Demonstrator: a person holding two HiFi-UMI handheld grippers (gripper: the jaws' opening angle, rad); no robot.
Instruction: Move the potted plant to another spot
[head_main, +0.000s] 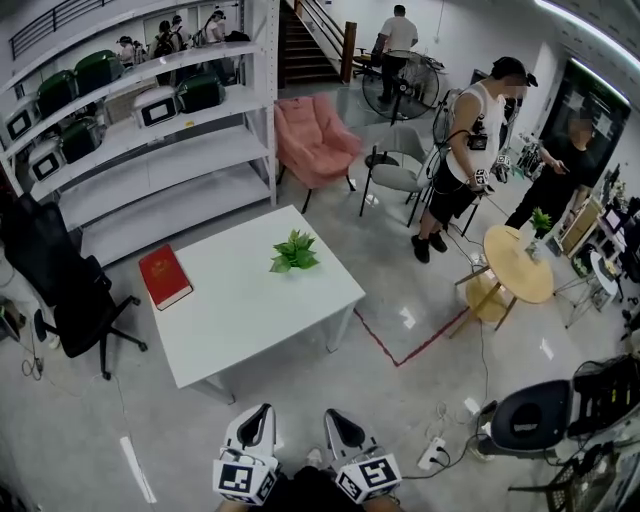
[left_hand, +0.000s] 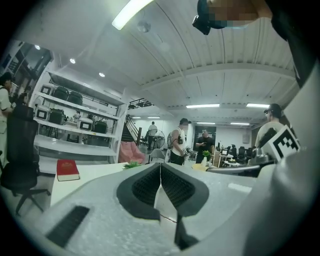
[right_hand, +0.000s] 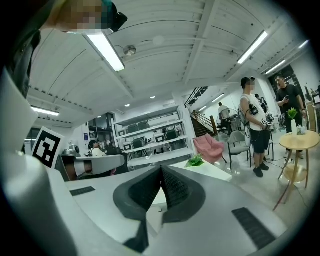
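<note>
Both the left gripper (head_main: 263, 410) and right gripper (head_main: 334, 416), clenched empty, face the potted plant (head_main: 294, 252) at twelve o'clock, neither clearly nearer.

You see potted plant (head_main: 294, 252): small, bright green, spiky leaves spreading out, pot hidden under foliage. Stands upright on white counter (head_main: 250, 310), toward its far right edge.
</note>
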